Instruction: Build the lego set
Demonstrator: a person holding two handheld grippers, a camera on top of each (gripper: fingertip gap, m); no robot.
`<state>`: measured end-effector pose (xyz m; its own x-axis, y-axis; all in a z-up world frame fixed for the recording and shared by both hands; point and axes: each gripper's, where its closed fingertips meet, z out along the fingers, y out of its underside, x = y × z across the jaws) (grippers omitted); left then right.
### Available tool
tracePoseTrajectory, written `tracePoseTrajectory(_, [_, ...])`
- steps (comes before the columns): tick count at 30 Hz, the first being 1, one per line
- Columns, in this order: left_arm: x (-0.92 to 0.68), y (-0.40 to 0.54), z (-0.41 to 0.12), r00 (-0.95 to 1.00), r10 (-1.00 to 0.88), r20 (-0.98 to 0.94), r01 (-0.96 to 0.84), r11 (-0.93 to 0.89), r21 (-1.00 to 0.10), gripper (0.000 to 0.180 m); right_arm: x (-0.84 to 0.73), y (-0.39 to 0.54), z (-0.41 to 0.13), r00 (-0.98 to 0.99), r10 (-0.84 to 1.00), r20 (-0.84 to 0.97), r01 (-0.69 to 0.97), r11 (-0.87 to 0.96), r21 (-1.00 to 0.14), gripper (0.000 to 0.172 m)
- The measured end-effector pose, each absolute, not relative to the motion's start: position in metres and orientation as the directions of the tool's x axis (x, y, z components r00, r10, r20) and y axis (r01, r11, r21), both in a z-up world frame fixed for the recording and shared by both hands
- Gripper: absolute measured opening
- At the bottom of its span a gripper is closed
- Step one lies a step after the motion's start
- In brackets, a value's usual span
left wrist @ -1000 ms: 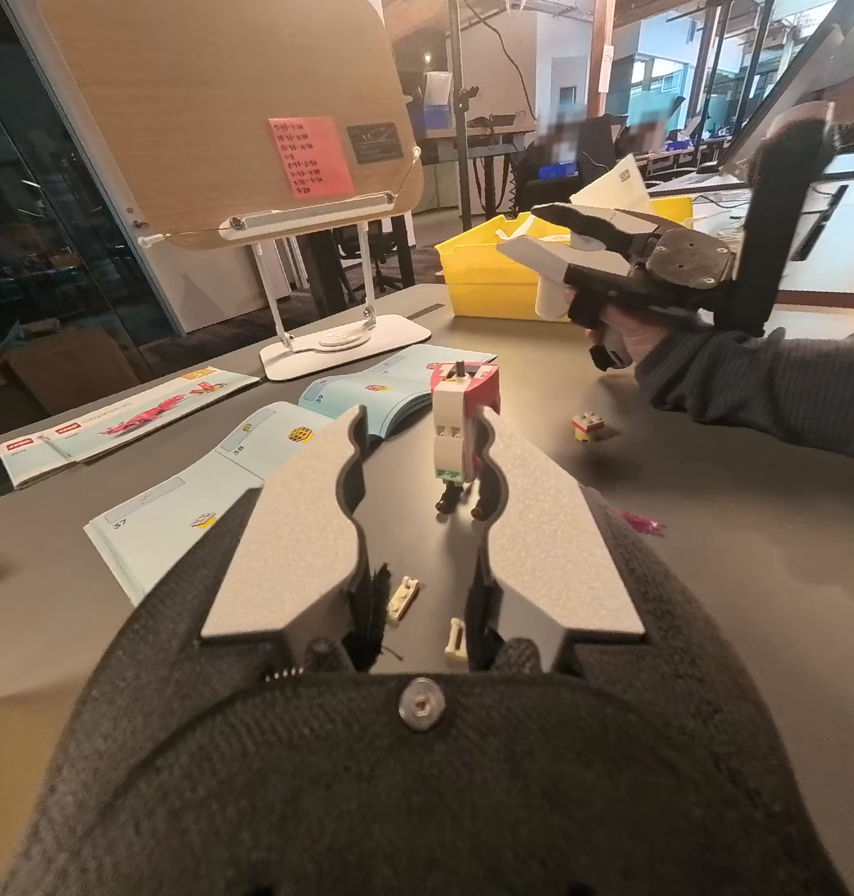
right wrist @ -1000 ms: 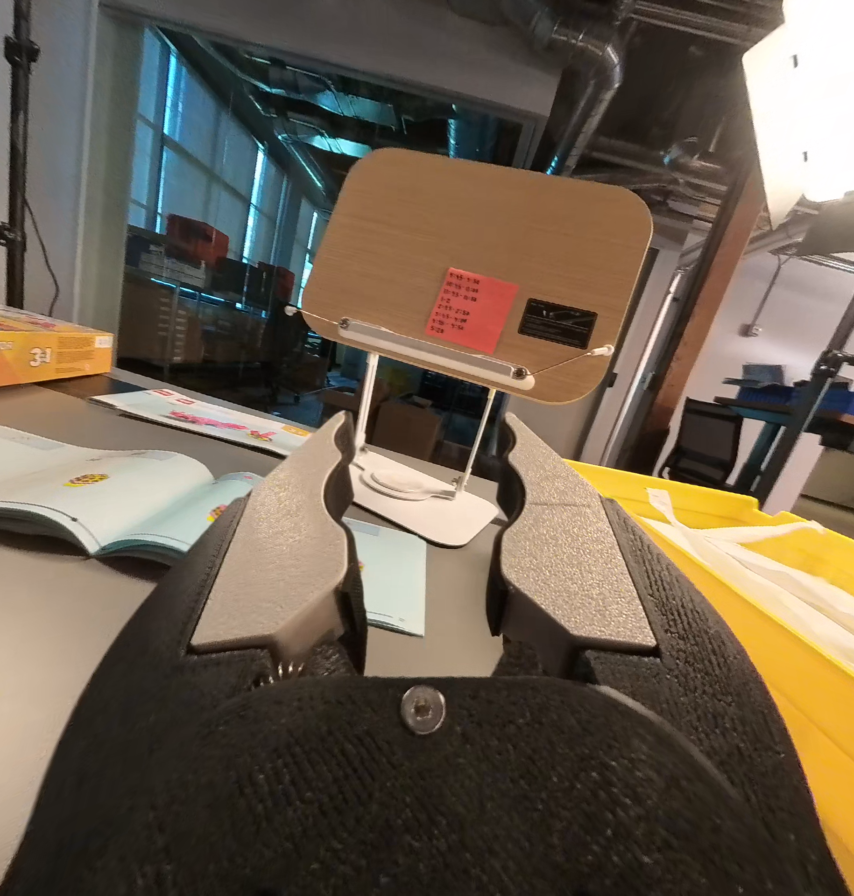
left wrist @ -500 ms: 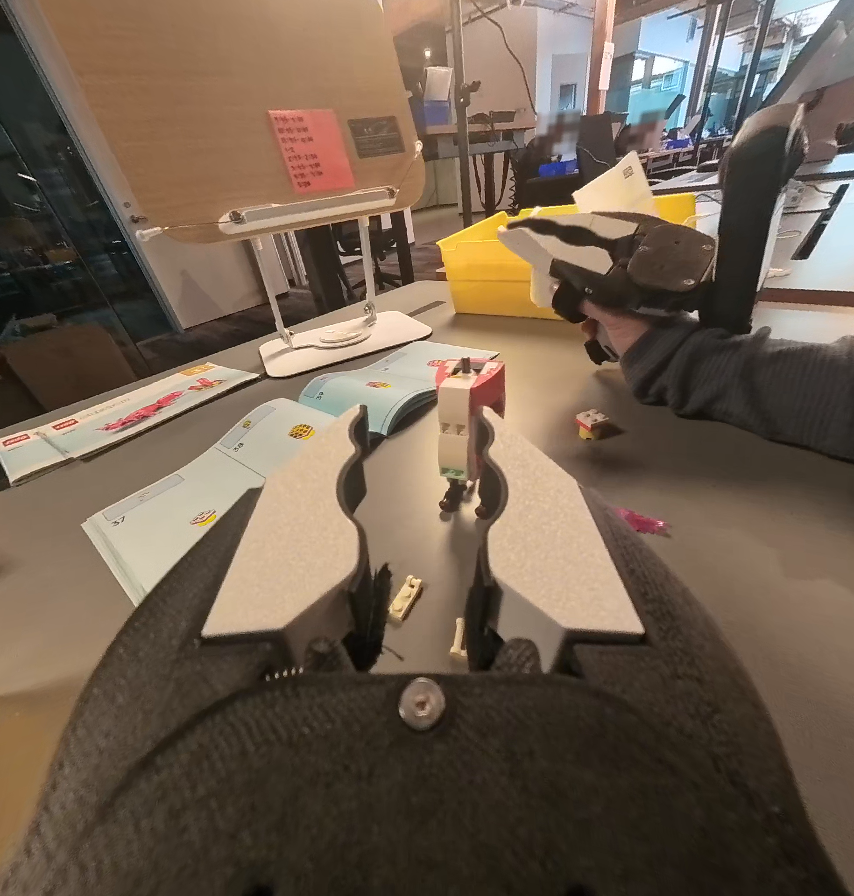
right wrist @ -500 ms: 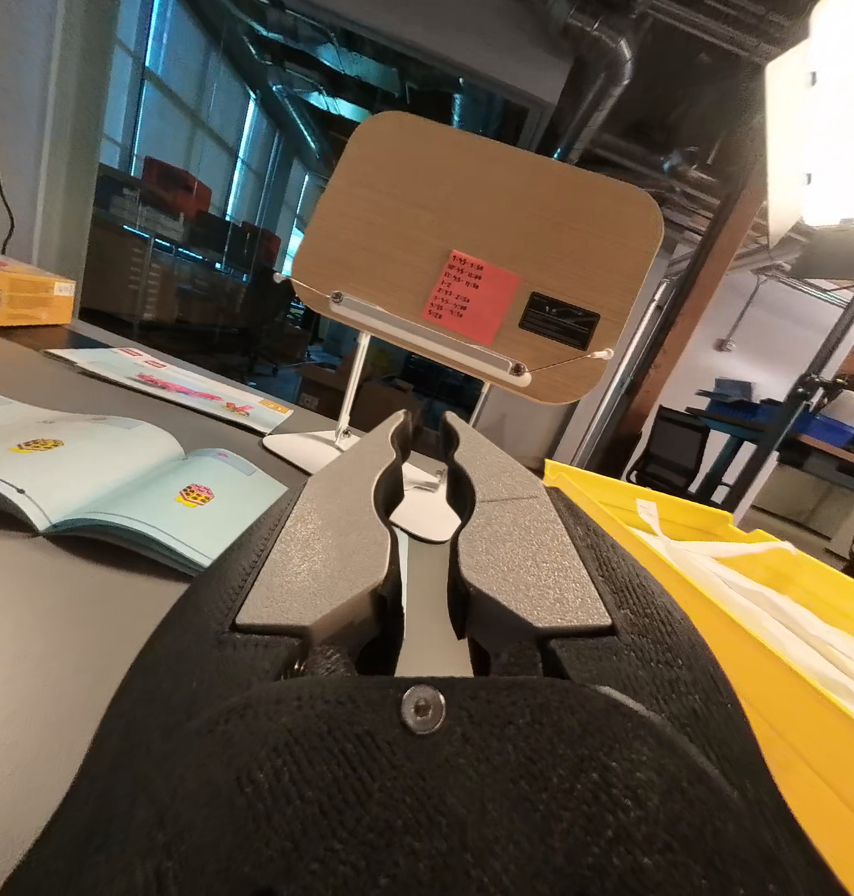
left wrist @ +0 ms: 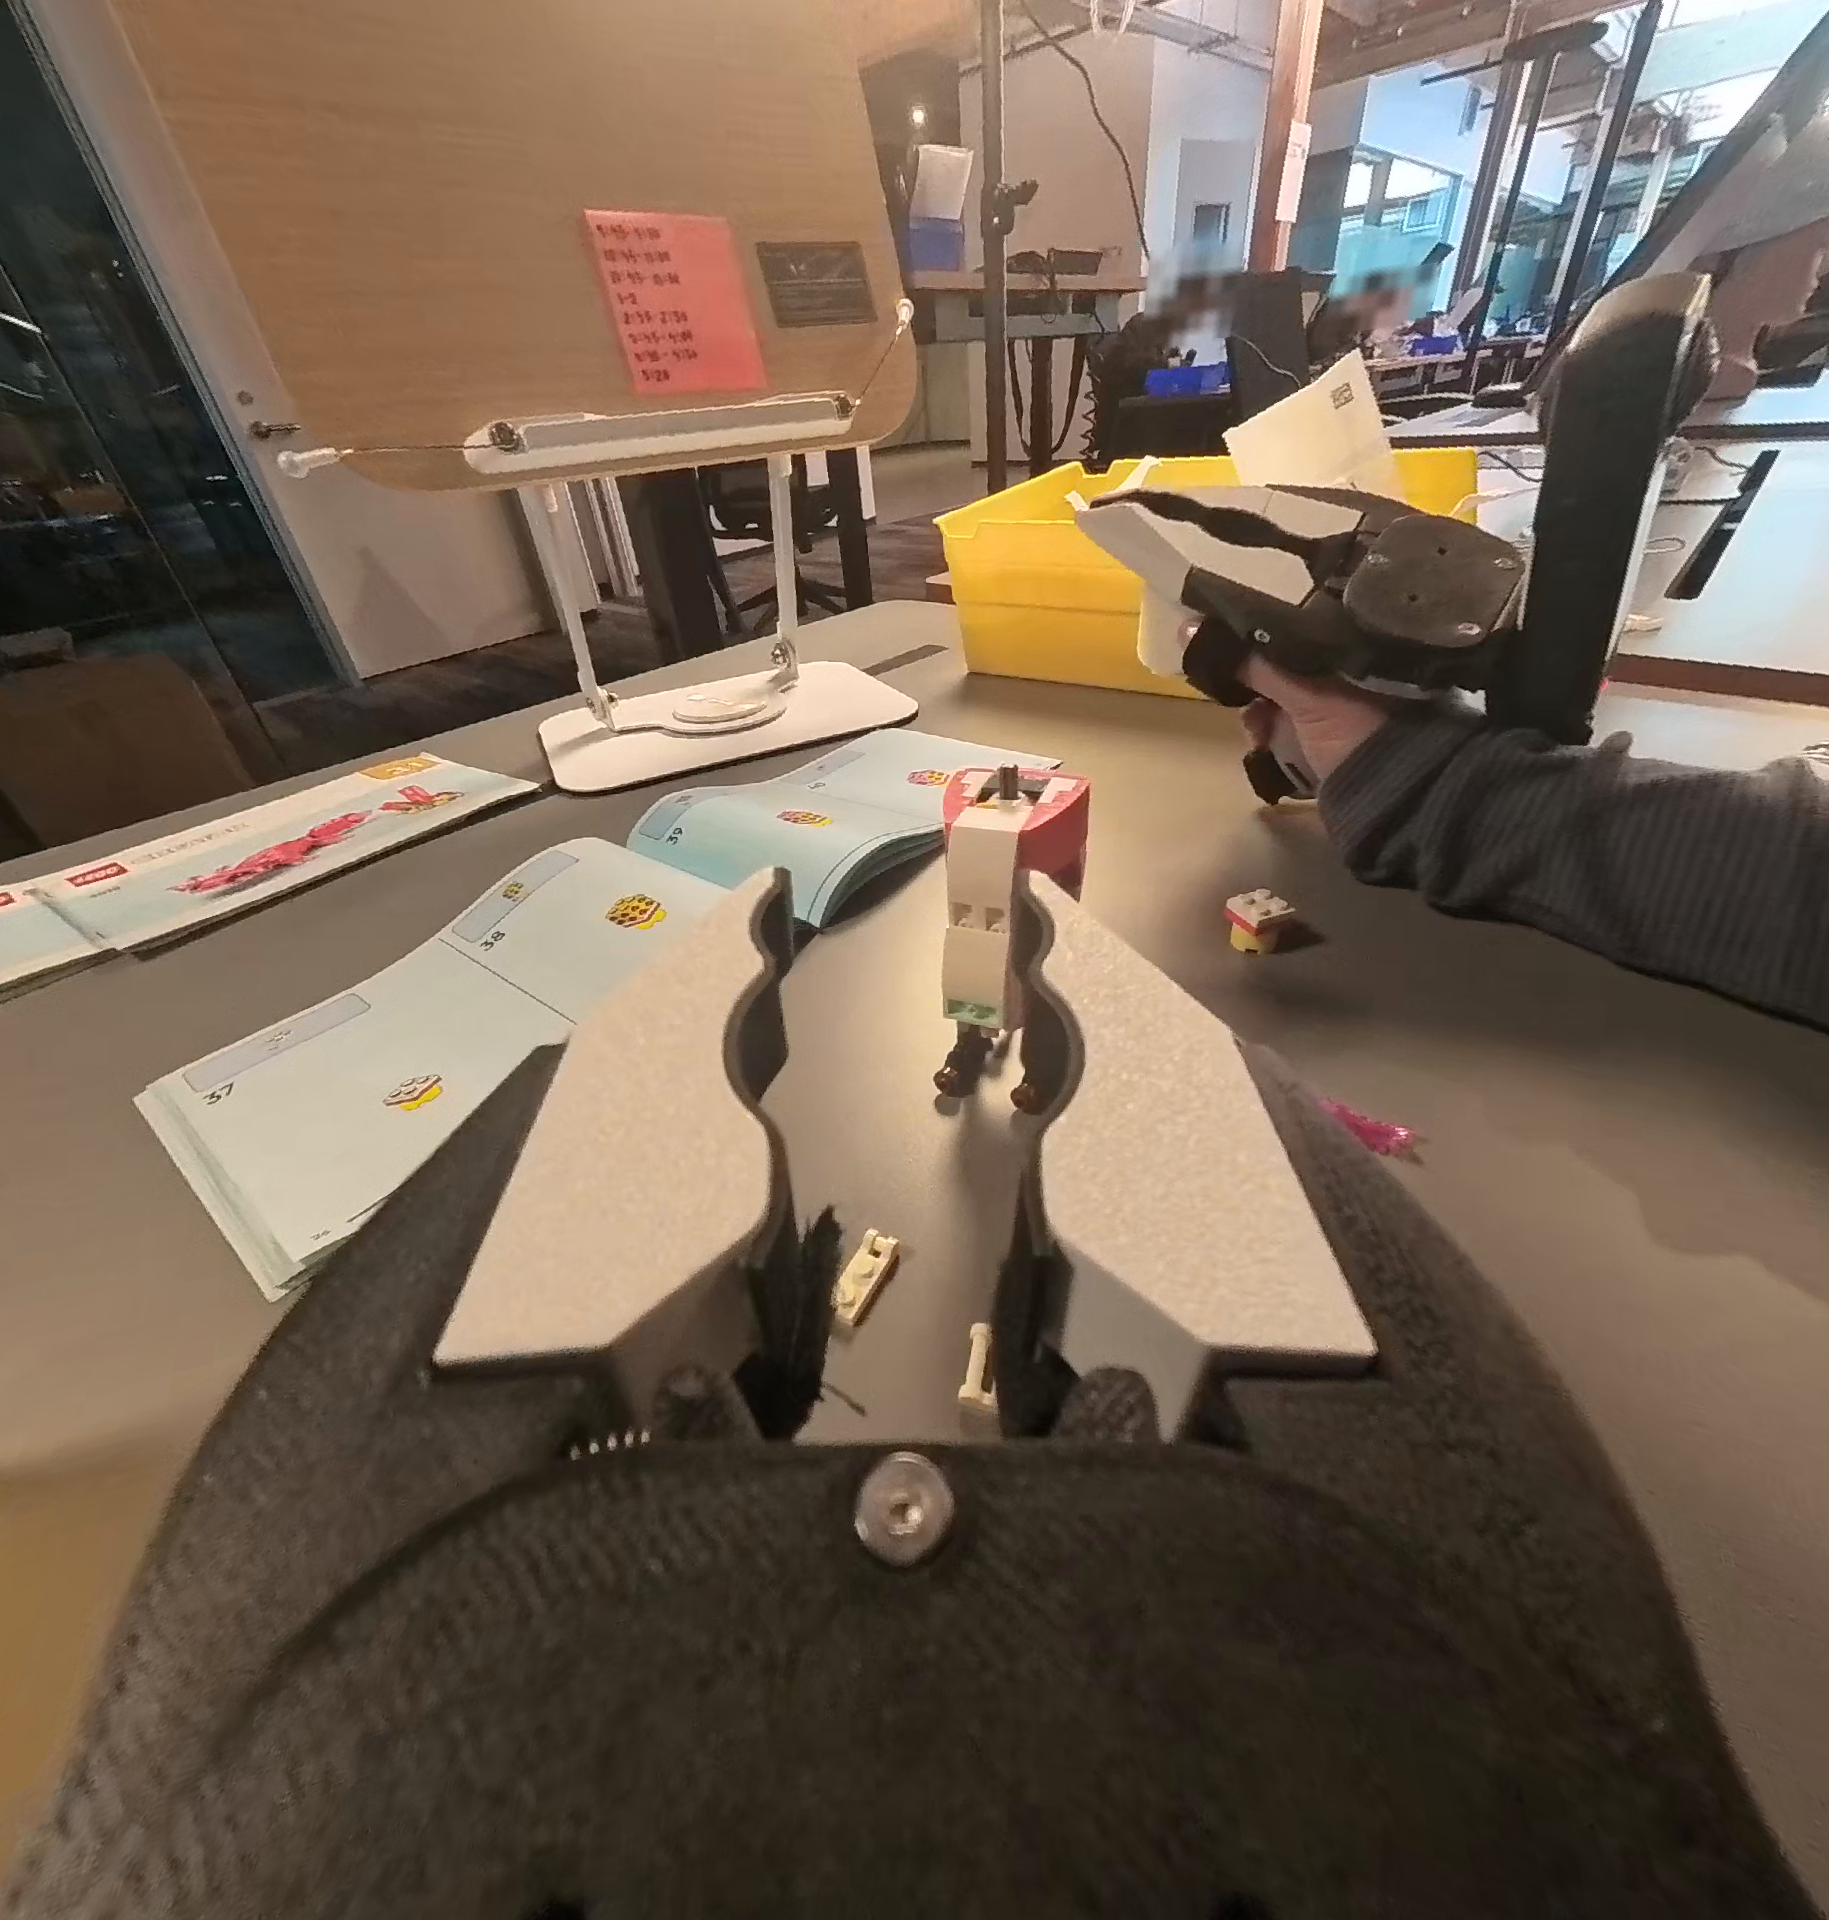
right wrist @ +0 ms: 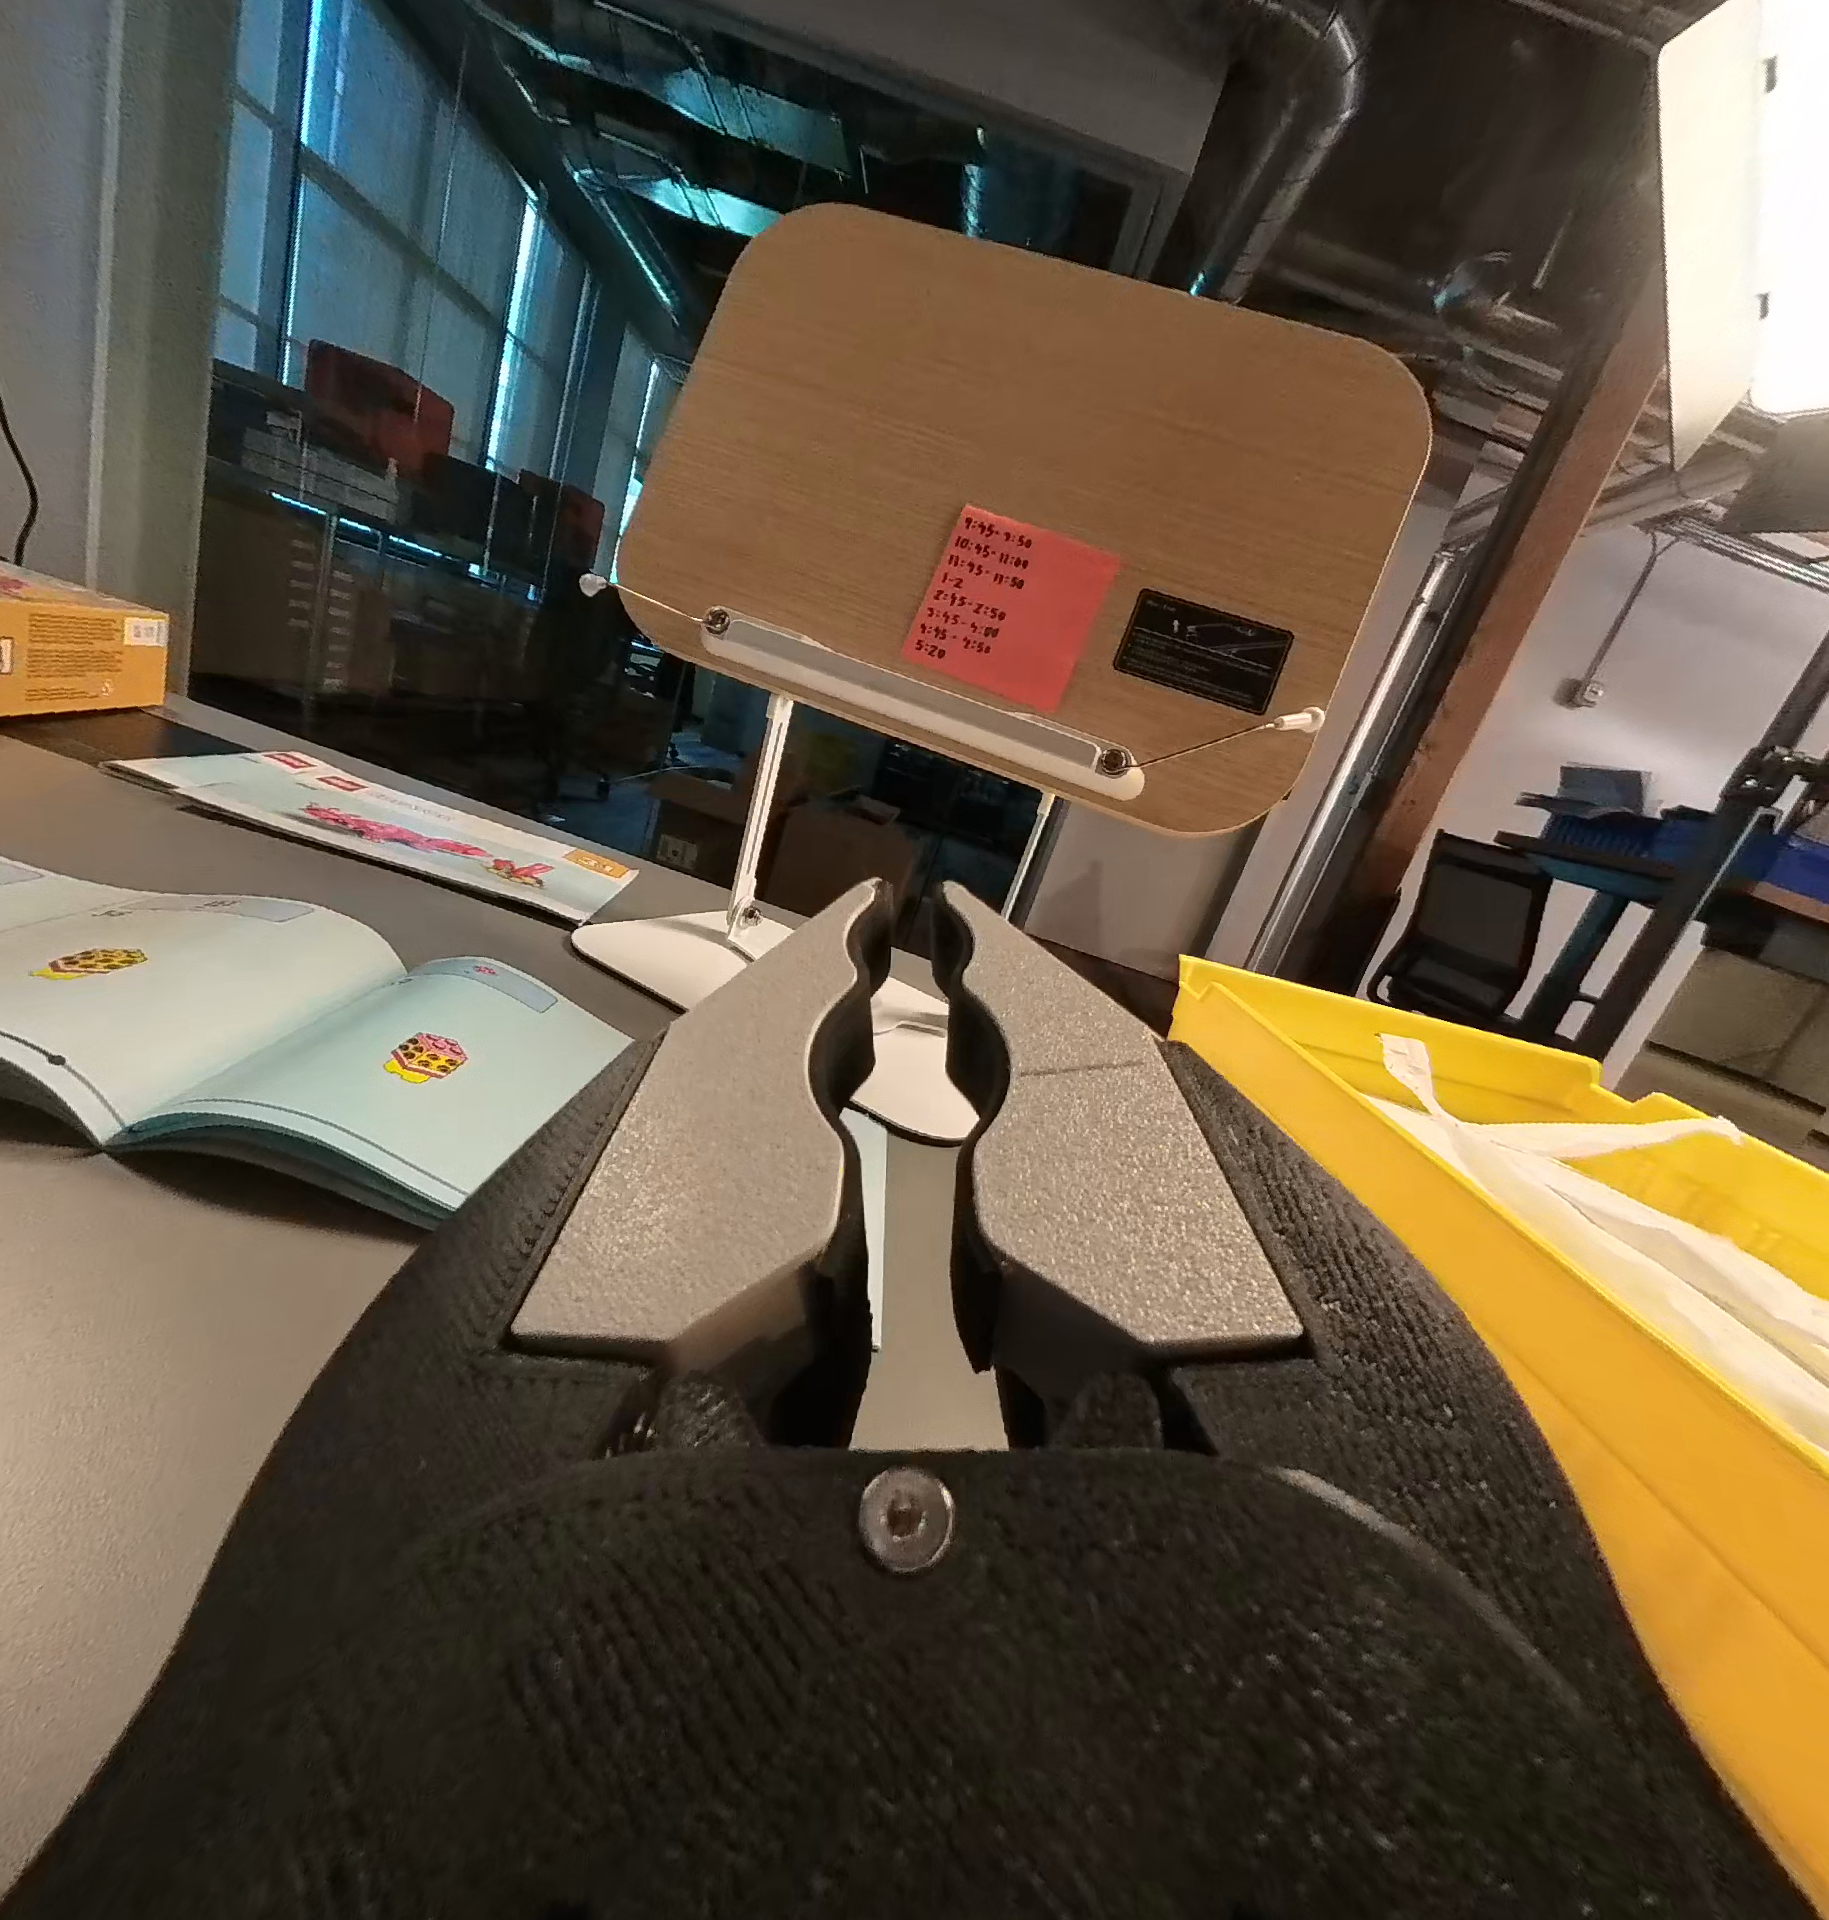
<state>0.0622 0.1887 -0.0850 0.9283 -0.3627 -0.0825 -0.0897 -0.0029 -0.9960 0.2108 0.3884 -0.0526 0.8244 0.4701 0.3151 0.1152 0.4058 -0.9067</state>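
Note:
My left gripper (left wrist: pixel 902 894) is open and low over the grey table (left wrist: pixel 1512 1195). A small brick figure (left wrist: pixel 983 904), white with a red top and black feet, stands upright on the table between the fingertips, close against the right finger (left wrist: pixel 1097 1039). The left finger stands well clear of it. Two small cream pieces (left wrist: pixel 868 1273) lie on the table between the fingers, nearer the gripper's base. My right gripper (right wrist: pixel 910 899) is shut with nothing between its pads. It hangs above the table beside the yellow bin (right wrist: pixel 1512 1247). It also shows in the left wrist view (left wrist: pixel 1107 514), held in a hand.
An open instruction booklet (left wrist: pixel 390 1039) lies left, a second booklet (left wrist: pixel 245 862) behind it. A wooden book stand (left wrist: pixel 536 208) stands at the back. A small red-and-yellow brick piece (left wrist: pixel 1260 923) and a pink piece (left wrist: pixel 1367 1127) lie right. An orange box (right wrist: pixel 48 665) sits far left. The gap from one gripper's tips to the other's is roughly 25 centimeters.
My right gripper has closed from wide open to shut, on air, and tilted a little upward. My left gripper has stayed open around the brick figure, barely moving.

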Motion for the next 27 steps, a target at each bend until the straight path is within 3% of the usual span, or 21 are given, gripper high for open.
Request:
tracePoseTrajectory(7, [0.082, 0.175, -0.076, 0.895, -0.427, -0.132, -0.131, 0.031, -0.991, 0.032, 0.213, 0.39, -0.054, 0.826, 0.47, 0.311, 0.115, 0.398, -0.91, 0.004])
tracePoseTrajectory(13, [0.092, 0.099, 0.024, 0.86, -0.509, -0.044, 0.027, 0.132, -0.991, 0.03, 0.215, 0.391, -0.054, 0.831, 0.473, 0.292, 0.099, 0.392, -0.915, 0.004])
tracePoseTrajectory(16, [0.007, 0.088, 0.054, 0.969, -0.228, -0.089, -0.08, 0.051, -0.996, 0.03, 0.215, 0.391, -0.053, 0.832, 0.473, 0.292, 0.098, 0.393, -0.914, 0.004])
tracePoseTrajectory(18, [-0.069, 0.086, 0.05, 0.993, -0.024, -0.118, -0.12, -0.139, -0.983, 0.029, 0.215, 0.391, -0.053, 0.831, 0.473, 0.292, 0.097, 0.394, -0.914, 0.004])
tracePoseTrajectory(19, [-0.104, 0.085, 0.039, 0.99, 0.048, -0.129, -0.111, -0.273, -0.955, 0.019, 0.215, 0.391, -0.053, 0.832, 0.473, 0.291, 0.096, 0.394, -0.914, 0.004])
tracePoseTrajectory(20, [-0.138, 0.083, 0.021, 0.985, 0.114, -0.129, -0.068, -0.431, -0.9, 0.005, 0.215, 0.391, -0.053, 0.832, 0.473, 0.29, 0.096, 0.393, -0.914, 0.004])
tracePoseTrajectory(22, [-0.18, 0.071, -0.03, 0.984, 0.144, -0.106, 0.034, -0.732, -0.681, 0.0, 0.215, 0.391, -0.053, 0.832, 0.474, 0.289, 0.095, 0.392, -0.915, 0.004])
tracePoseTrajectory(27, [-0.229, 0.044, -0.109, 0.975, 0.155, -0.161, 0.127, -0.977, -0.172, 0.0, 0.214, 0.391, -0.053, 0.829, 0.475, 0.294, 0.099, 0.393, -0.914, 0.004])
